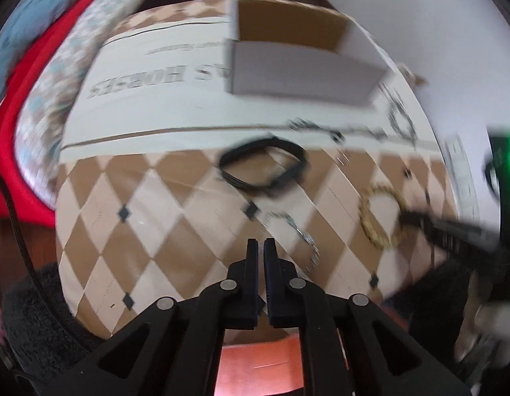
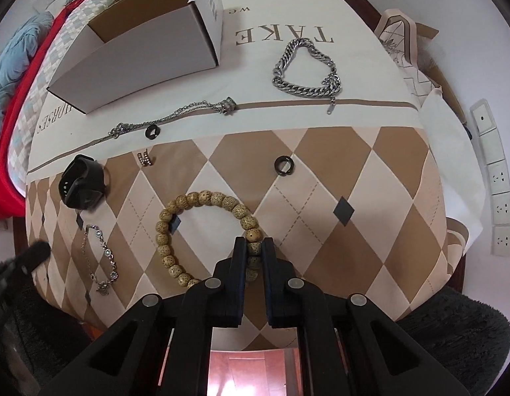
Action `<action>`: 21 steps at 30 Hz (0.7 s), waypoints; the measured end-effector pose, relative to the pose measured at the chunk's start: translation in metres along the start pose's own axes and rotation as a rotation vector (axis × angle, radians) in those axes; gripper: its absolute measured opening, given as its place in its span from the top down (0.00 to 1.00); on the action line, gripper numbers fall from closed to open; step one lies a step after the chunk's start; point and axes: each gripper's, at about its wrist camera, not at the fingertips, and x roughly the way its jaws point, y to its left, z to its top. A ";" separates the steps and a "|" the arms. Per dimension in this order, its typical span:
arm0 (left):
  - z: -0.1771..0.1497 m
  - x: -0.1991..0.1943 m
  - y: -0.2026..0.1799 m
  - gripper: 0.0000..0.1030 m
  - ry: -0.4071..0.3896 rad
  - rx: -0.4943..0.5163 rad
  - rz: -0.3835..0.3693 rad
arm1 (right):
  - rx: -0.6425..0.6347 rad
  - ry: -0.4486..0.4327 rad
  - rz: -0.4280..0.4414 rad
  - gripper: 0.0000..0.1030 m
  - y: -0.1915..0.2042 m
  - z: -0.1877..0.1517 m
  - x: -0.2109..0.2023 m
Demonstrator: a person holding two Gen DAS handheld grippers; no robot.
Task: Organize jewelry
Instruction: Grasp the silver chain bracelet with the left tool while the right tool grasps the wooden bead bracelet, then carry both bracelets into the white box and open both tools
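One bead bracelet (image 2: 202, 231) sits lower centre of frame, right gripper (image 2: 254, 247) pinching its near beads; open box (image 2: 139, 49) upper left. Left gripper (image 1: 261, 247) nearly closed, empty, further off.

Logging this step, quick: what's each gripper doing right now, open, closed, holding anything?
Left gripper: closed, nothing between its fingers.
Right gripper: closed on the beaded bracelet, which lies on the tablecloth.
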 end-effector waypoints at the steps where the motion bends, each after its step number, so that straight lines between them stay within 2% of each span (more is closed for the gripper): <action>1: -0.003 0.003 -0.004 0.88 0.003 0.032 0.010 | 0.001 0.003 0.000 0.91 0.005 -0.002 -0.002; 2: -0.007 0.007 -0.010 0.77 0.012 0.069 0.026 | 0.003 0.003 -0.003 0.91 0.006 -0.003 -0.003; 3: -0.011 0.011 -0.017 0.70 0.023 0.098 0.038 | 0.003 0.004 -0.007 0.91 0.008 -0.001 -0.002; 4: -0.012 0.015 -0.019 0.53 0.031 0.112 0.035 | 0.005 0.004 -0.012 0.91 0.005 -0.001 -0.003; 5: -0.015 0.019 -0.022 0.45 0.040 0.120 0.030 | 0.008 0.004 -0.015 0.91 0.002 0.000 -0.002; 7: -0.019 0.023 -0.027 0.45 0.045 0.129 0.031 | 0.018 0.006 -0.019 0.91 -0.006 -0.001 -0.002; 11: -0.027 0.035 -0.037 0.45 0.052 0.179 0.093 | 0.031 0.011 -0.028 0.91 -0.015 -0.003 0.000; 13: -0.032 0.040 -0.037 0.47 0.060 0.192 0.102 | 0.032 0.010 -0.030 0.91 -0.019 -0.003 0.000; 15: -0.035 0.038 -0.037 0.61 0.026 0.181 0.070 | 0.032 0.010 -0.030 0.91 -0.020 -0.002 0.001; 17: -0.036 0.036 -0.036 0.94 0.010 0.188 0.081 | 0.028 0.010 -0.034 0.91 -0.018 -0.002 0.000; 21: -0.032 0.032 -0.032 0.97 0.000 0.179 0.081 | 0.025 0.008 -0.035 0.91 -0.021 0.002 0.003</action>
